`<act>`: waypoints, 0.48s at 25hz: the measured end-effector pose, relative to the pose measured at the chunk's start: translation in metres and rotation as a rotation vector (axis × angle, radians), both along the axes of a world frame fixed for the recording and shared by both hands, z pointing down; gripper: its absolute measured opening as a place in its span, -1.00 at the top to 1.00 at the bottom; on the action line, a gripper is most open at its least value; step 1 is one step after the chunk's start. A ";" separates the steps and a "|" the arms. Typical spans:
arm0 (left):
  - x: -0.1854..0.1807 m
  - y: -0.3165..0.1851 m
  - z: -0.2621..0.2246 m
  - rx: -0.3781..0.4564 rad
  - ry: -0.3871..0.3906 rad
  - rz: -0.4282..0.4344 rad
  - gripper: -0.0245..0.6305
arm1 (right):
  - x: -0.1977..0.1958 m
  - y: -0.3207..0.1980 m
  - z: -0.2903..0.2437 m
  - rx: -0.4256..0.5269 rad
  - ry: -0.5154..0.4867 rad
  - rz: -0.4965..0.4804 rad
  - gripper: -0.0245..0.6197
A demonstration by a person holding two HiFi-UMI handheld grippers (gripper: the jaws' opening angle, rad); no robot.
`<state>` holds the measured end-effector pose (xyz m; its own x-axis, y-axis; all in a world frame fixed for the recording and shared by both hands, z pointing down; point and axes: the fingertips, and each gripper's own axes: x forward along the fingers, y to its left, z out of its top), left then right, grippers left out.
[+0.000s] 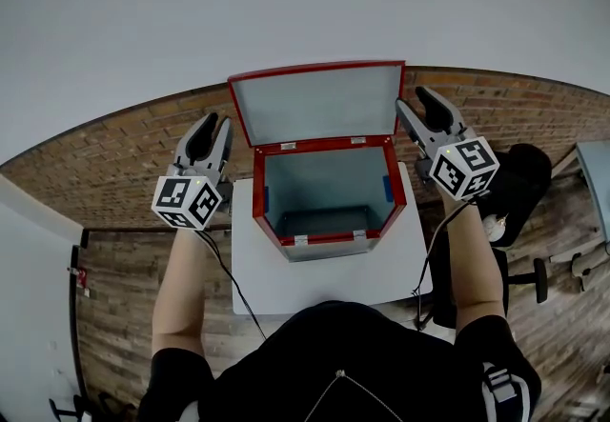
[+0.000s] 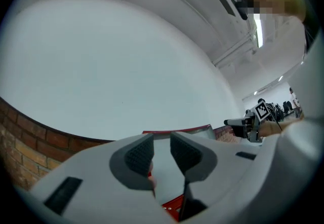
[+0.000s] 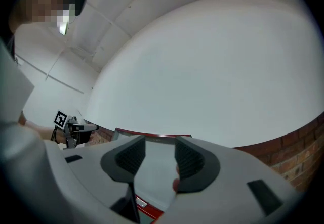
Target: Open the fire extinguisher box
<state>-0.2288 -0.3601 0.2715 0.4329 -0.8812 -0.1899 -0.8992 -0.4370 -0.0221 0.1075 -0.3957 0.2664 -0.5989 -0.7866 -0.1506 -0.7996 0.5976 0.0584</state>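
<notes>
both empty: left hand-held gripper point(image 1: 217, 125) jaws narrowly apart, right hand-held gripper point(image 1: 416, 103) wider. they flank raised lid point(image 1: 319, 104), clear of it, likely so it stands unaided. fire extinguisher box point(image 1: 259, 193) on white bench point(image 1: 324, 291), open, lid tipped toward wall point(image 1: 286, 1).

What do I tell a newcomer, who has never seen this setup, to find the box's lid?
On the small white table stands a red box, open on top. Its lid is the panel tilted up behind the opening: flat, pale grey inside, red-rimmed, unlike the deep box below.
</notes>
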 end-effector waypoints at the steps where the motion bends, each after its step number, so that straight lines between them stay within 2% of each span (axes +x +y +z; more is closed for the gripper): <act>1: 0.001 0.008 -0.003 0.013 0.009 -0.002 0.53 | -0.002 0.008 0.000 0.008 -0.002 0.000 0.44; 2: 0.002 0.016 -0.006 0.023 0.017 -0.002 0.62 | -0.004 0.016 0.000 0.012 -0.007 -0.003 0.62; 4: 0.007 0.030 -0.008 0.038 0.025 0.005 0.70 | -0.010 0.031 0.005 0.007 -0.019 -0.015 0.77; 7: 0.017 0.050 -0.004 0.046 0.028 0.028 0.78 | -0.021 0.054 0.018 -0.005 -0.013 -0.033 0.84; 12: 0.038 0.078 0.020 0.028 0.013 0.051 0.78 | -0.032 0.087 0.033 -0.011 0.001 -0.042 0.87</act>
